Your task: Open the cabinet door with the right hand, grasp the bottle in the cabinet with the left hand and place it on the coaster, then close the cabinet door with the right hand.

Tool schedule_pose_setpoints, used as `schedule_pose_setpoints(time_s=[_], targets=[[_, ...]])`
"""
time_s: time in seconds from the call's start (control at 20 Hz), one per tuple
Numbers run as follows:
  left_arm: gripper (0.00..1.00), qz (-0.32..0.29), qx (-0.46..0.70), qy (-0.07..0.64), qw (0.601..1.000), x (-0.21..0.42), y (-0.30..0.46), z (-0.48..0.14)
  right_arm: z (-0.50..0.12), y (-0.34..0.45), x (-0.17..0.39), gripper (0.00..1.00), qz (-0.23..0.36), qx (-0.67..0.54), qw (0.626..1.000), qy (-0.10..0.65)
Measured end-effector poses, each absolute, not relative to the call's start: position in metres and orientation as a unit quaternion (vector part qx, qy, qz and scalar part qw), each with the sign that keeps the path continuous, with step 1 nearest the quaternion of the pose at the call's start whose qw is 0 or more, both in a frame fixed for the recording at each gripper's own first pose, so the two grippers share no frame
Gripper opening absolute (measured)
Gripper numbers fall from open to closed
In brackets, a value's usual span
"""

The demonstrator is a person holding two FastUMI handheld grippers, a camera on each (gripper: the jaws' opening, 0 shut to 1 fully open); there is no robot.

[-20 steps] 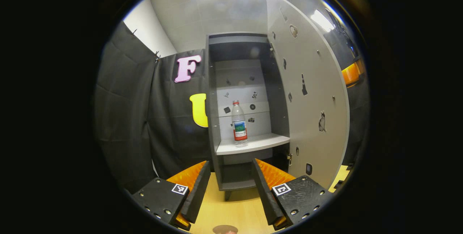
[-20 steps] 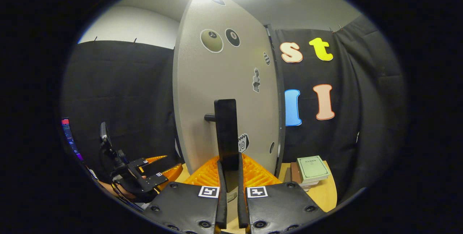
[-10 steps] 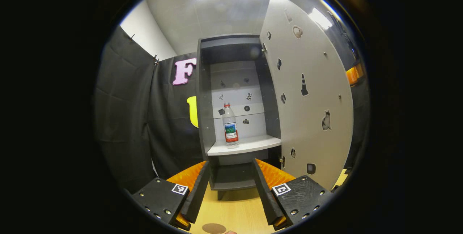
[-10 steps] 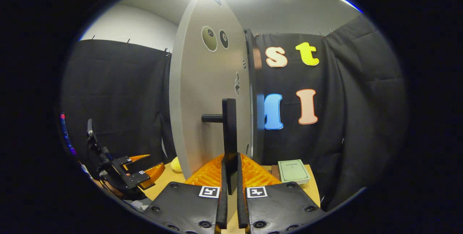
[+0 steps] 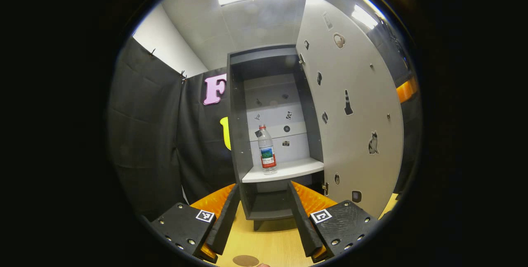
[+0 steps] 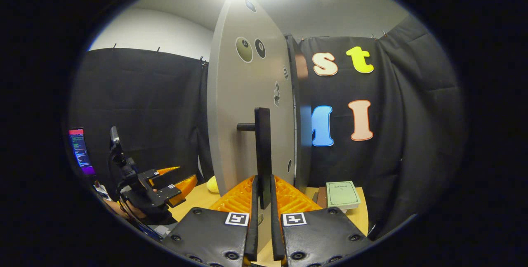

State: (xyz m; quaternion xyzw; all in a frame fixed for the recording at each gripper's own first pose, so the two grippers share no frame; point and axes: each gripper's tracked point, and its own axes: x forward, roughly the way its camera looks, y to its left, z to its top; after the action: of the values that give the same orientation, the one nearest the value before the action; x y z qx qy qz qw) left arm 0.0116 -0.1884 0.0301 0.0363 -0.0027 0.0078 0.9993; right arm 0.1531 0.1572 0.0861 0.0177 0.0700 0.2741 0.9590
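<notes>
The grey cabinet (image 5: 235,126) stands with its door (image 5: 350,114) swung wide to the right. On its white shelf (image 5: 288,170) a clear bottle (image 5: 267,149) with a red cap and a red and blue label stands upright. My left gripper (image 5: 260,217) is open, well short of the shelf, with the bottle above and beyond its fingers. A brown round coaster (image 5: 246,261) lies on the wooden table just below them. In the right gripper view my right gripper (image 6: 262,201) is shut on the door's black vertical handle (image 6: 262,151). The left gripper (image 6: 165,184) is held by a hand at lower left.
A stack of books (image 6: 342,190) lies on the table (image 6: 198,201) to the right of the cabinet. A small yellow thing (image 6: 212,184) sits by the door's foot. A lit screen (image 6: 80,151) stands at the far left. Black cloth walls surround the booth.
The door has swung further open with my right gripper on its handle. The left gripper has shifted a little, and its view of the cabinet has moved slightly.
</notes>
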Motion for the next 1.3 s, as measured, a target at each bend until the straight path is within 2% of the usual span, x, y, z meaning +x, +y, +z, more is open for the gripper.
schedule_pose_setpoints(time_s=[0.25,0.45,0.5,0.55,0.6,0.7,0.8,0.85,1.3], targets=[[0.66,-0.006,0.031,-0.017,0.999,0.037,-0.201,0.052,0.074,0.102,0.158,0.17,0.189,0.005,0.979,0.071],[0.66,-0.022,0.025,-0.029,0.999,0.055,-0.203,0.068,0.064,0.078,0.166,0.71,0.139,0.009,0.987,0.075],[0.66,-0.03,0.021,-0.029,0.999,0.061,-0.205,0.07,0.062,0.07,0.17,1.0,0.123,0.006,0.99,0.074],[0.66,-0.037,0.018,-0.028,0.999,0.07,-0.206,0.071,0.061,0.064,0.175,0.93,0.11,0.008,0.991,0.072],[0.64,-0.039,0.014,-0.028,0.999,0.078,-0.202,0.074,0.057,0.058,0.181,0.92,0.096,0.015,0.993,0.072],[0.66,-0.046,0.003,-0.025,0.999,0.101,-0.197,0.078,0.053,0.048,0.19,0.92,0.074,0.035,0.994,0.076],[0.64,-0.054,-0.014,-0.022,0.998,0.125,-0.193,0.084,0.05,0.038,0.199,0.92,0.053,0.046,0.994,0.079],[0.64,-0.059,-0.02,-0.02,0.998,0.138,-0.19,0.087,0.048,0.033,0.202,0.97,0.042,0.046,0.995,0.081],[0.66,-0.083,-0.035,-0.007,0.996,0.251,-0.172,0.1,0.03,0.007,0.233,0.98,-0.037,0.048,0.994,0.092]])
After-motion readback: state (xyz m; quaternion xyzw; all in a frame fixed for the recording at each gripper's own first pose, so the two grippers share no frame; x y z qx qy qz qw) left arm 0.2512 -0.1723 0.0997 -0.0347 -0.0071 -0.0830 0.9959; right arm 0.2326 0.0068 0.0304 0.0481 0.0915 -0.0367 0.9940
